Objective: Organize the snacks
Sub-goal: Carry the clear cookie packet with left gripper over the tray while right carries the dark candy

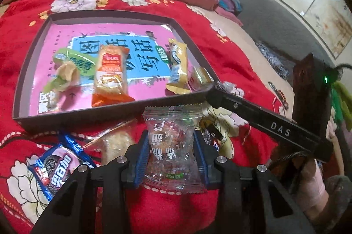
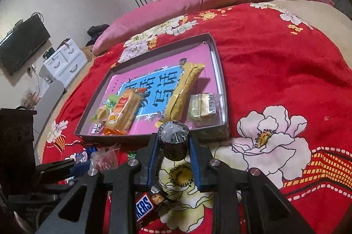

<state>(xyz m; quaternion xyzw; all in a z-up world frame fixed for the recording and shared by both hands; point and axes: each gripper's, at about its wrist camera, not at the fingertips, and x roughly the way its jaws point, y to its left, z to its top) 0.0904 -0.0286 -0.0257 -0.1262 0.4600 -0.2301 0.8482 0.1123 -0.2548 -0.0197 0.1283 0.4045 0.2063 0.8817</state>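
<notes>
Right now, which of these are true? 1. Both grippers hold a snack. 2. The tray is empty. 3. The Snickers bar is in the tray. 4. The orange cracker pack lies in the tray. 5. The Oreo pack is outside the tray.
1. True: the left gripper is shut on a clear packet, and the right gripper on a dark round snack.
2. False: the tray already holds several snacks.
3. False: the Snickers bar lies on the red blanket, under the right gripper.
4. True: the cracker pack lies inside.
5. True: the Oreo pack lies on the blanket.
</notes>
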